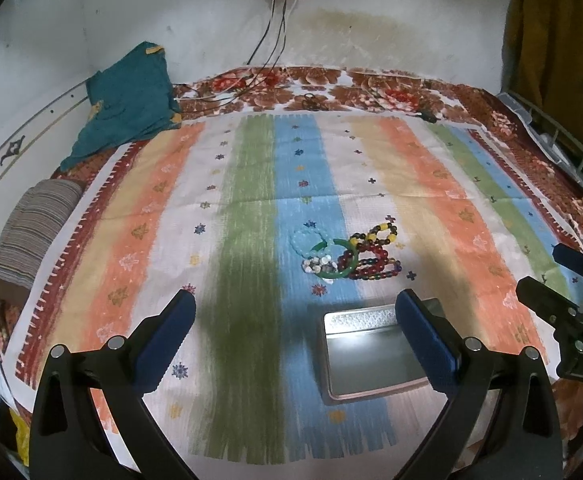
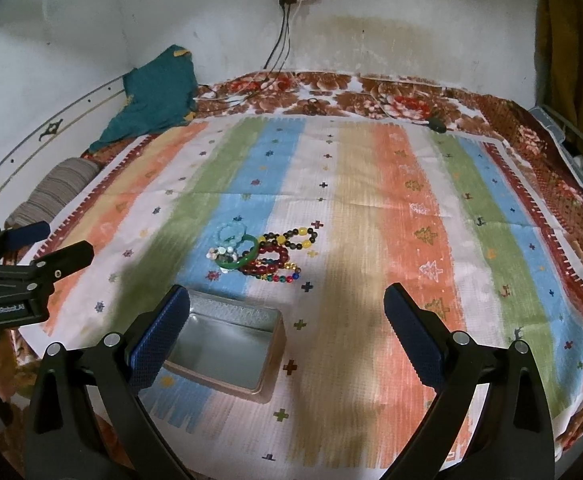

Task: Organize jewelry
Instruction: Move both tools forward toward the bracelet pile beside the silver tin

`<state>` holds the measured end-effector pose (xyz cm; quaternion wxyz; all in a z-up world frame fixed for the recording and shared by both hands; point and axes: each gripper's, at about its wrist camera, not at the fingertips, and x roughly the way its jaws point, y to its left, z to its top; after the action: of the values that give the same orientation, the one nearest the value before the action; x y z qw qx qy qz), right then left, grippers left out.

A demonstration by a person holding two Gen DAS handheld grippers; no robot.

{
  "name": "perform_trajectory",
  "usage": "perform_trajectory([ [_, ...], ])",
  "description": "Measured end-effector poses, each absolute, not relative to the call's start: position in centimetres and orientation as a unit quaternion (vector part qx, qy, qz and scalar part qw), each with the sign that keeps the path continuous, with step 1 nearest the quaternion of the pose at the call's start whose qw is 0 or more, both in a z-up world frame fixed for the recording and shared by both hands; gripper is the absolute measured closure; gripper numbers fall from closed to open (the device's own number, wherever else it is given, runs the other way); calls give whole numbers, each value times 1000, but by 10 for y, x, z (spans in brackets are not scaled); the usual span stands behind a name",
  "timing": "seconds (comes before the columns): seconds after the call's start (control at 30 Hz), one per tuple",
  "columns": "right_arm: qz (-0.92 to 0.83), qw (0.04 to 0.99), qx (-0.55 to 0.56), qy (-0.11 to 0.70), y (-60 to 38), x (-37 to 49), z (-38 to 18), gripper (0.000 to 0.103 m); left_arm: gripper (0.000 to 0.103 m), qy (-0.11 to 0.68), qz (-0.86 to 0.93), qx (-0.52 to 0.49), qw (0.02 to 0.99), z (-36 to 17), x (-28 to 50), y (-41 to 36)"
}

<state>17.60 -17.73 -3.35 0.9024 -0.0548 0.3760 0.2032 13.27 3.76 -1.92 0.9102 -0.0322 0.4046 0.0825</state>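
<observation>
A pile of bead bracelets [image 1: 347, 254] lies on the striped cloth: a pale blue one, a green bangle [image 1: 341, 270], a dark red one, a yellow-and-dark one and a shell one. The pile also shows in the right wrist view [image 2: 261, 254]. An open, empty metal tin [image 1: 371, 354] stands nearer than the pile; it also shows in the right wrist view [image 2: 227, 346]. My left gripper [image 1: 295, 312] is open and empty above the cloth, its right finger over the tin's edge. My right gripper [image 2: 287, 308] is open and empty, its left finger over the tin.
The striped cloth [image 1: 251, 200] covers a bed against a white wall. A teal garment [image 1: 127, 100] and a striped roll [image 1: 27, 236] lie at the left. Cables [image 1: 275, 40] hang from a wall socket. A metal rack [image 1: 563, 140] stands at the right.
</observation>
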Motion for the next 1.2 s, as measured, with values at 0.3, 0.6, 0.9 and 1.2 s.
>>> perform_trajectory([
  [0.3, 200, 895, -58, 393, -171, 191, -38, 4, 6, 418, 90, -35, 903, -24, 156, 43],
  [0.6, 197, 888, -58, 411, -165, 208, -44, 4, 6, 439, 80, -73, 892, -33, 173, 53],
  [0.9, 191, 882, -67, 426, -156, 225, -50, 4, 6, 445, 91, -49, 890, -38, 190, 51],
  [1.2, 180, 869, -64, 455, -150, 254, -66, 4, 6, 474, 101, -48, 873, -58, 220, 66],
])
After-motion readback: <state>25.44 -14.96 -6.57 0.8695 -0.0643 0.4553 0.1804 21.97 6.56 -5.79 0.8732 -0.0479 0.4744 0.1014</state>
